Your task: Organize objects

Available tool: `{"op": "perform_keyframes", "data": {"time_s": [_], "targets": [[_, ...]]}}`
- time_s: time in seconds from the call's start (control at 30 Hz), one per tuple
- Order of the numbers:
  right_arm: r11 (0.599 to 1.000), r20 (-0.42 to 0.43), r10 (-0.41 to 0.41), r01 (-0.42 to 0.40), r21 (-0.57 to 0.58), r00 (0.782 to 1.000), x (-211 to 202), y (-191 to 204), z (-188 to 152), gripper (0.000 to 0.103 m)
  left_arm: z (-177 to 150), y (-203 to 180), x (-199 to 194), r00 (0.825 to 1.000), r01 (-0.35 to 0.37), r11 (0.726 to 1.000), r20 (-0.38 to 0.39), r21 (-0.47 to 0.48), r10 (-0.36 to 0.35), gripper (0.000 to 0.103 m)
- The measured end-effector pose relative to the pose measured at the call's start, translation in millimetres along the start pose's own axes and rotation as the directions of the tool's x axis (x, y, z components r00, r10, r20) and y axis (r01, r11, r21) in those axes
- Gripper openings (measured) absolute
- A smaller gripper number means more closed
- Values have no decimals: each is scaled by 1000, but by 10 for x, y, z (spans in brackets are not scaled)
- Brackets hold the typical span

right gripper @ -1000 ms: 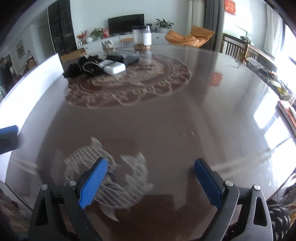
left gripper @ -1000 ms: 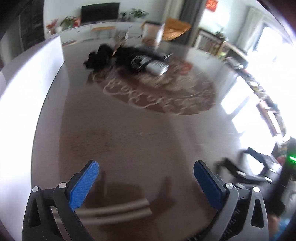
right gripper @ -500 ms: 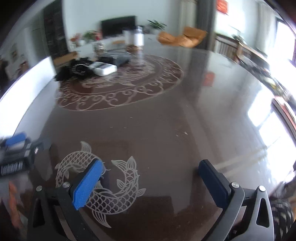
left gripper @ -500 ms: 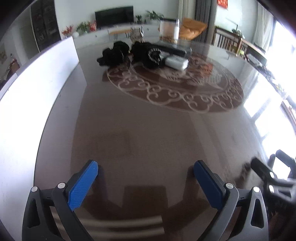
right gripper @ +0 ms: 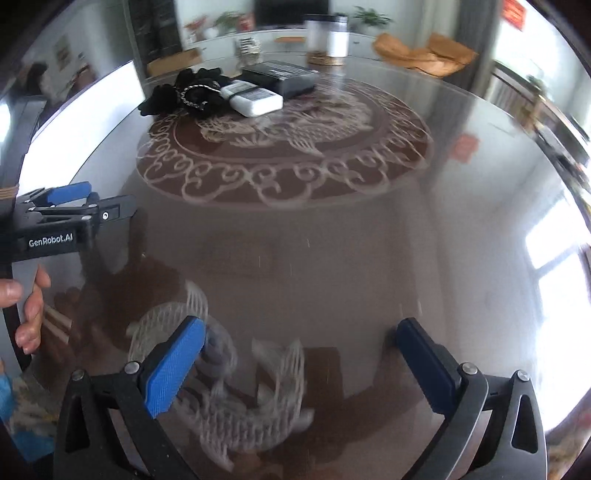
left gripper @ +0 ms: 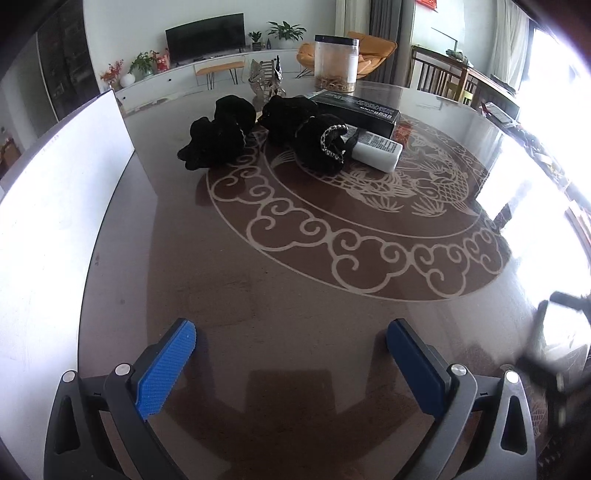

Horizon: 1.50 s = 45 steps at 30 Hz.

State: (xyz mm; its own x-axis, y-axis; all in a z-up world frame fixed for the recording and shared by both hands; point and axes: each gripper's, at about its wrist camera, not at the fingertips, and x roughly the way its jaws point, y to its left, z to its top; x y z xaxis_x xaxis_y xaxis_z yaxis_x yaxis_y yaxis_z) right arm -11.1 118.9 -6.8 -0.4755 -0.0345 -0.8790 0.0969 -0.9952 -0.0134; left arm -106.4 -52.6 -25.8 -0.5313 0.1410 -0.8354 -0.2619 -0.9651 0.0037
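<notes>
Our left gripper (left gripper: 291, 354) and right gripper (right gripper: 299, 350) both released, empty above the bench (left gripper: 295, 295), black cloth pieces (left gripper: 221, 136), white remote (left gripper: 376, 151) and black box (left gripper: 354, 110) clustered toward its far edge

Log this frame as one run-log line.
left tool: open, empty | right tool: open, empty | black cloth pile, white remote, black box: untouched, far side of table

Both wrist cams look steeply down, close over table (left gripper: 295, 295), sharing far item pile (left gripper: 295, 125).

Dark round table (left gripper: 295, 314) with fish inlay, television (left gripper: 205, 37), orange armchair (left gripper: 373, 46), potted plants (left gripper: 286, 31)
</notes>
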Motion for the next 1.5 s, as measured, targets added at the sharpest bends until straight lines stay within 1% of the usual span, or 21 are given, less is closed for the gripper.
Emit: {"op": "perform_keyframes", "data": {"time_s": [0.1,0.2,0.23,0.37,0.53,0.57,0.6,0.63,0.67,0.7,0.77,0.87,0.9,0.97,1.07,1.17,1.27,1.33,1.37,1.4,1.5], "targets": [[999,32,18,-17,-31,999,203,-86,303,103,-7,-9,-2,1000,-7,1000,9,-6,7,103],[998,33,31,-30,-54,999,437,-133,692,103,-6,-9,3,1000,-7,1000,12,-8,7,103],[997,29,41,-38,-69,999,535,-116,854,103,-5,-8,-1,1000,-7,1000,13,-9,7,103],[990,38,73,-68,-124,997,800,12,1331,103,-5,-9,1,1000,-10,1000,15,-12,10,103],[988,46,84,-77,-133,995,1073,100,1837,103,-4,-9,4,1000,-9,1000,16,-12,10,103],[988,50,86,-78,-135,995,1096,118,1887,98,-6,-10,2,1000,-9,1000,16,-12,10,103],[986,59,91,-82,-143,994,1101,142,1930,89,-6,-10,2,1000,-9,1000,16,-12,10,103],[983,66,102,-91,-157,993,1085,171,1950,81,-3,-9,4,1000,-9,1000,16,-13,9,103],[981,72,114,-101,-167,991,1063,201,1960,66,-6,-8,3,1000,-9,1000,16,-12,9,103],[979,71,122,-109,-174,990,1045,224,1963,56,-6,-7,3,1000,-9,1000,16,-12,9,103],[976,66,144,-130,-177,987,1002,218,1917,53,-5,-5,4,1000,-9,1000,16,-11,9,103],[981,88,140,-125,-151,986,884,108,1689,53,-4,-4,6,1000,-8,1000,16,-11,9,103],[984,101,133,-120,-128,986,810,39,1548,53,-4,-3,6,1000,-8,1000,16,-11,8,103],[991,116,89,-77,-108,989,657,-23,1262,53,-4,-2,8,1000,-8,1000,16,-11,8,103],[999,138,32,-26,-45,990,362,-148,704,53,-2,-2,9,1000,-10,1000,16,-11,10,103],[1000,141,-10,9,8,990,134,-197,308,53,-6,-8,9,1000,-10,1000,17,-12,11,103],[997,162,-42,31,70,986,-23,-249,47,53,-4,-18,9,1000,-12,1000,17,-12,12,103],[996,176,-55,40,86,983,-71,-255,-41,63,-4,-25,5,1000,-13,1000,17,-13,13,103],[996,176,-55,41,83,983,-62,-267,-46,79,-5,-23,5,1000,-12,1000,17,-13,12,103],[996,175,-49,36,79,983,-52,-280,-47,92,-2,-21,4,1000,-11,1000,17,-13,12,103],[998,173,-45,35,56,984,-50,-255,-46,92,26,-34,21,1000,-9,1000,5,-15,9,103]]}}
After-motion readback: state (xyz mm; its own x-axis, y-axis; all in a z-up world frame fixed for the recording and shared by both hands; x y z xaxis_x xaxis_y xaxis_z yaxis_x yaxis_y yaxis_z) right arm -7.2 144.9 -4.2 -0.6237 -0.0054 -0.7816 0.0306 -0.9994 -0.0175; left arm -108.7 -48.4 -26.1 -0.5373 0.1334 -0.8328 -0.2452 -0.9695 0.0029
